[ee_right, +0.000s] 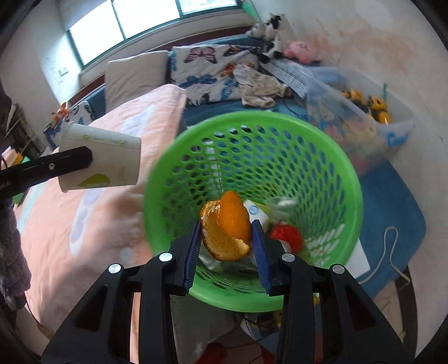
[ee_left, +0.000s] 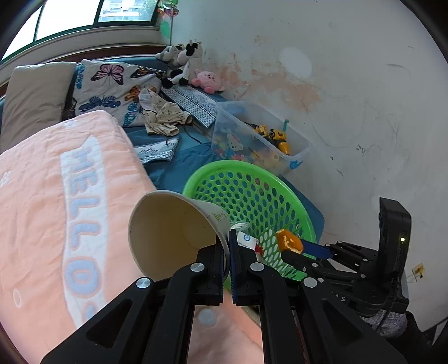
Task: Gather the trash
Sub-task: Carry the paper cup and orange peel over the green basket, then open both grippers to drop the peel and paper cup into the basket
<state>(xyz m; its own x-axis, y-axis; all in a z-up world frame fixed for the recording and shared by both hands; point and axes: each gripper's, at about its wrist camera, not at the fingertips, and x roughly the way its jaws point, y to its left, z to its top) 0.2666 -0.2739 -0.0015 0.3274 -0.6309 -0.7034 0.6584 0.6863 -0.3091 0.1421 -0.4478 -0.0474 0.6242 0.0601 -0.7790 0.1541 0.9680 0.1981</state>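
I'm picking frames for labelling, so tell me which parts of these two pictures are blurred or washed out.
Right wrist view: green basket rim and toy bin smeared by motion, orange peel fairly sharp, window blown out. Left wrist view: mostly crisp, paper cup clear, window overexposed; both bend straight lines at the edges.

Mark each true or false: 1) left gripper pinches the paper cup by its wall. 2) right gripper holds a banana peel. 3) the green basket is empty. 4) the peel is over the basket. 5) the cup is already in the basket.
1) True: the left gripper is shut on the wall of the paper cup at its rim.
2) False: the right gripper holds an orange peel.
3) False: the green basket already holds wrappers and other trash.
4) True, seen from the right wrist.
5) False: the cup is held beside the basket, over the pink blanket.
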